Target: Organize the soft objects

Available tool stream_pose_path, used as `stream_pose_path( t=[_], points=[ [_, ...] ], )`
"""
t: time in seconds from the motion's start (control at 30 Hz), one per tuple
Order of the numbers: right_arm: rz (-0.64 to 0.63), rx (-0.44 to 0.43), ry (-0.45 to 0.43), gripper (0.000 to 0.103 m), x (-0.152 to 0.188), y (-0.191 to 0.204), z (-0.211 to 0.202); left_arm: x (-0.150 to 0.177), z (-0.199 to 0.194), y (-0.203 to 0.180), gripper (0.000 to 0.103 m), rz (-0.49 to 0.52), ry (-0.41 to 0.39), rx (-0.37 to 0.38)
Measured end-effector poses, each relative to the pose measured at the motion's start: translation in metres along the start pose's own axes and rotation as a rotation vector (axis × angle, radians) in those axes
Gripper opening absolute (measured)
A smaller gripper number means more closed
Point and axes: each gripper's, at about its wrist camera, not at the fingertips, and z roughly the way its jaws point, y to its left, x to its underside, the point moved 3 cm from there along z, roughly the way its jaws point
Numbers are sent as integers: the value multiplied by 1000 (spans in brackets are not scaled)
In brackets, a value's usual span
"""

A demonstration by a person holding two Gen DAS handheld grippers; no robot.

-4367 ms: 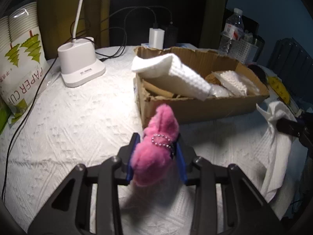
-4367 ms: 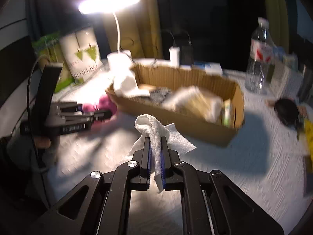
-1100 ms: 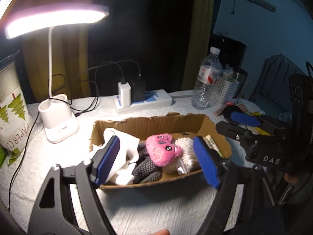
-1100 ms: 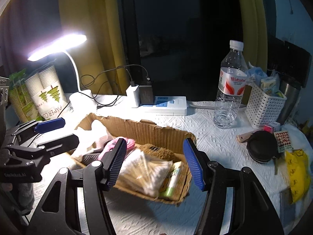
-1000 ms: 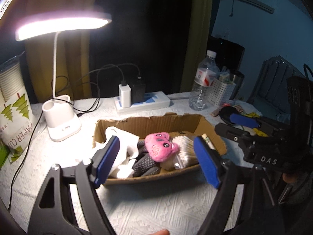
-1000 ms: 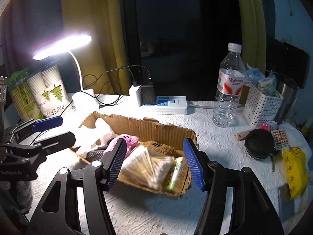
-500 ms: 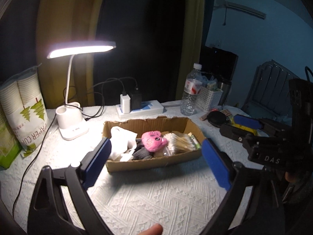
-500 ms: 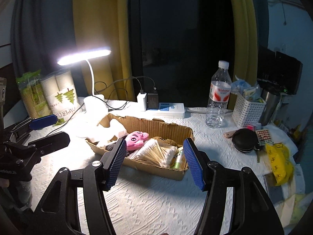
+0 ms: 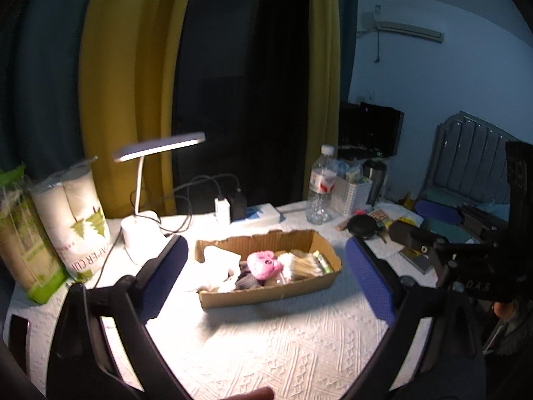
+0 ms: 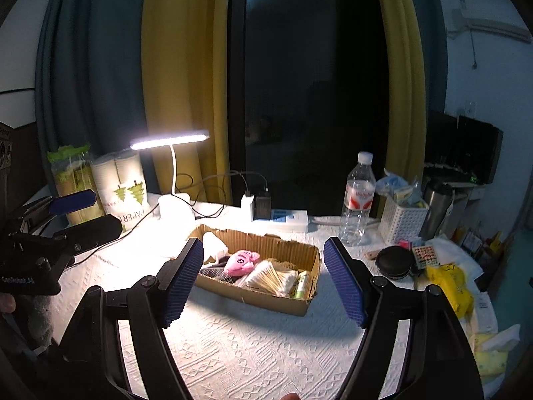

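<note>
A low cardboard box (image 9: 319, 281) (image 10: 253, 291) stands mid-table on the white cloth. In it lie a pink plush toy (image 9: 264, 264) (image 10: 240, 261), white cloths (image 9: 216, 265) (image 10: 213, 247), a grey item and a pack of cotton swabs (image 10: 269, 275). My left gripper (image 9: 266, 281) is open and empty, held high and back from the box. My right gripper (image 10: 263, 281) is open and empty too, also well back from the box. Each gripper shows at the edge of the other's view.
A lit desk lamp (image 9: 143, 200) and paper-cup packs (image 9: 76, 223) stand at the left. A power strip (image 10: 283, 218), water bottle (image 10: 358, 200), white basket (image 10: 403, 218), black round case (image 10: 394, 261) and yellow packet (image 10: 451, 286) lie behind and right of the box.
Both grippers have let go: the pink toy and white tissue now lie in the box. Both grippers have pulled back and up, so the box looks smaller.
</note>
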Motion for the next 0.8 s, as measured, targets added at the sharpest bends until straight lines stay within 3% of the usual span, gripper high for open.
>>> stream_pose_path(
  t=[0.43, 0.8],
  points=[
    [-13, 6, -17, 78, -5, 4, -13, -8, -15, -2, 96, 38, -59, -38],
    [-2, 18, -8, 78, -9, -1, -5, -13, -3, -4, 96, 51, -47, -37]
  ],
)
